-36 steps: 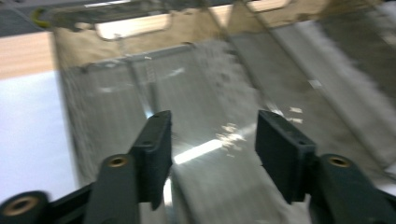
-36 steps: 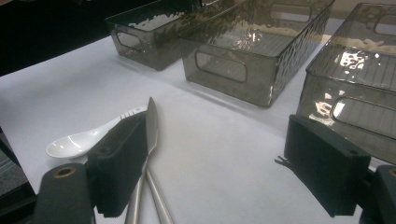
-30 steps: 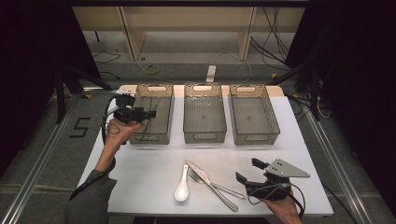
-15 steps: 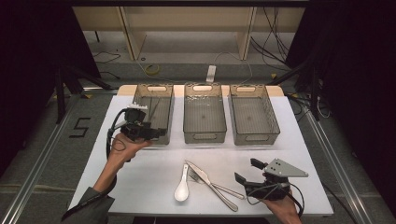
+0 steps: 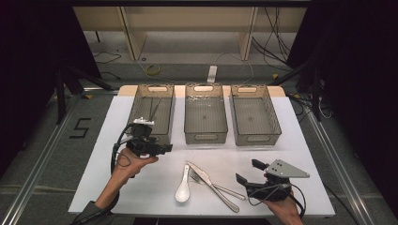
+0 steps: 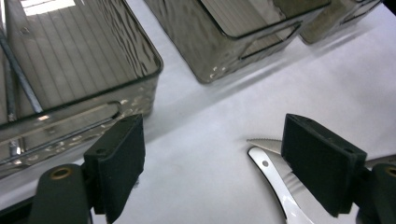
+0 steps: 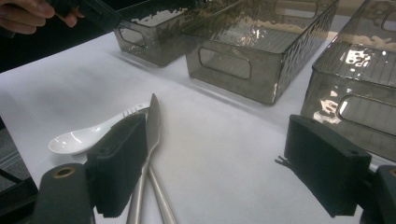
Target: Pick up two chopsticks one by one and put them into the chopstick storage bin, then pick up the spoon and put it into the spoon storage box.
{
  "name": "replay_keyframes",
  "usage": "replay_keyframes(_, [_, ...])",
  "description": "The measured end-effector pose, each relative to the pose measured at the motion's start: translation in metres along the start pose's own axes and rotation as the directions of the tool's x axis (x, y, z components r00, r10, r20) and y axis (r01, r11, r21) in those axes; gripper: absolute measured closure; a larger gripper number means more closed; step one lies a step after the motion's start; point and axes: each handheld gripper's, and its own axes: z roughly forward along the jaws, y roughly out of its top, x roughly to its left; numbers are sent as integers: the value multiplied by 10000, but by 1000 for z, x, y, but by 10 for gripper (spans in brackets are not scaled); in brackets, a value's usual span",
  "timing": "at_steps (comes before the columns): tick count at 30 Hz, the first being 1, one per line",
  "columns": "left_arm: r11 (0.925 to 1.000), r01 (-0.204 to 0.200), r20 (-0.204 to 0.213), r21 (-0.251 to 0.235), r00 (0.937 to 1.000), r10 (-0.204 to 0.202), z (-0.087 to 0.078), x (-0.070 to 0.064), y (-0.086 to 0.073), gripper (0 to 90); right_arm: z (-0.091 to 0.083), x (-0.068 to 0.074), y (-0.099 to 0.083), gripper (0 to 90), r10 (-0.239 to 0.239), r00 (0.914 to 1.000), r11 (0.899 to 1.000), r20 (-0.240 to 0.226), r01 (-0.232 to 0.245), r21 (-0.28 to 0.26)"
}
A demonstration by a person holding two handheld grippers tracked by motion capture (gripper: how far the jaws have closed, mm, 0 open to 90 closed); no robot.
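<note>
A steel knife point(image 5: 213, 186), serrated at its blade, lies crossed with a fork point(image 5: 217, 183) beside a white glossy spoon point(image 5: 182, 190) on the white worktop point(image 5: 300, 154). The left hand-held gripper point(image 5: 162, 149) hovers before the left ribbed smoky bin point(image 5: 153, 111), jaws spread wide, holding nothing. The right hand-held gripper point(image 5: 247, 172) sits low, jaws likewise spread and unloaded.

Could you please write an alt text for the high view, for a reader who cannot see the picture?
On a white table, a white ceramic spoon, a metal fork and a metal knife lie between two open hand-held grippers, left gripper and right gripper. Behind stand three smoky transparent plastic bins in a row.
</note>
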Motion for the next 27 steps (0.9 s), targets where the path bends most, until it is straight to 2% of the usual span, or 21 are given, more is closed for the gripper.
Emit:
replay_keyframes(16, [9986,-246,106,479,9997,241,9,-16,-17,199,1,0,0,224,-32,10000,10000,-12,32,49])
replay_keyframes(27, [9942,-466,187,965,9988,450,15,-27,-24,198,1,1,0,224,-93,10000,9999,-8,93,61])
